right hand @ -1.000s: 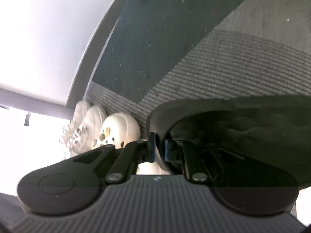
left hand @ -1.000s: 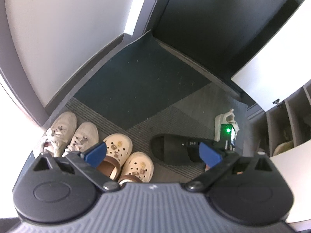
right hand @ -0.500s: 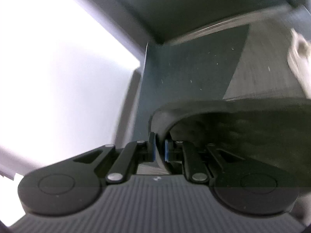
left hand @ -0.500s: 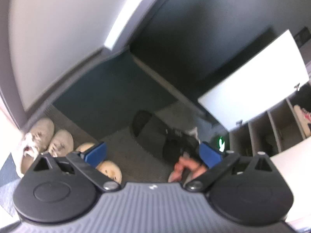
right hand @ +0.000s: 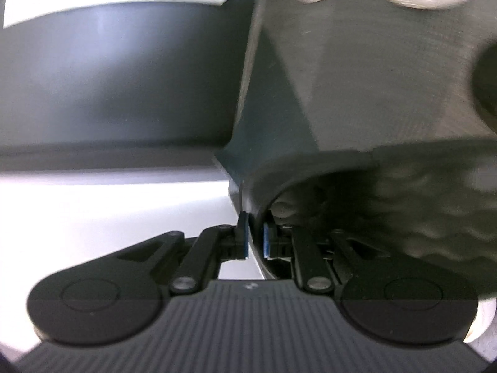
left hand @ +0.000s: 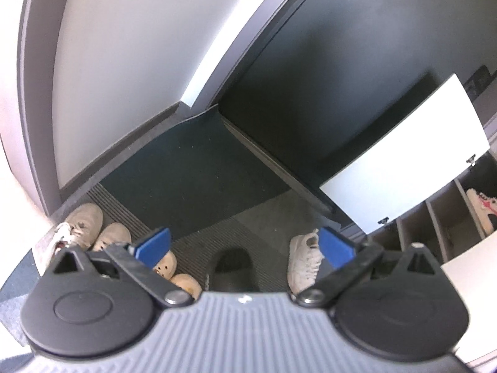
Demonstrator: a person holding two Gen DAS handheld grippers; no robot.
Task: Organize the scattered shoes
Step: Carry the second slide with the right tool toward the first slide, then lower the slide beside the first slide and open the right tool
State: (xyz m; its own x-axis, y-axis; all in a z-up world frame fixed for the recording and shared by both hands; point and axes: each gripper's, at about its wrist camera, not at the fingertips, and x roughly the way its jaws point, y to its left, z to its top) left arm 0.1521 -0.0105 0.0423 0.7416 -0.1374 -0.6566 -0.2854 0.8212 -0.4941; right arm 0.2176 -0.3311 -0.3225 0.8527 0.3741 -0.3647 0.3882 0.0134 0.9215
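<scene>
**Transport of 1 black slide sandal**

The right gripper point(right hand: 255, 239) pinches the edge of a black slide sandal point(right hand: 403, 205), carried above the floor mat point(right hand: 357, 71). The left gripper point(left hand: 245, 245) is spread and empty. Ahead on the mat lie 1 black slide point(left hand: 231, 267) and a white sneaker point(left hand: 303, 261). Next: set the carried sandal beside its mate.

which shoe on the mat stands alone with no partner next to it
The white sneaker by the cubbies; the beige sneakers and cream clogs sit paired.

Home entryway: door mat point(left hand: 198, 168), shoe cabinet cubbies point(left hand: 441, 220), sneakers point(left hand: 85, 220) by wall.
</scene>
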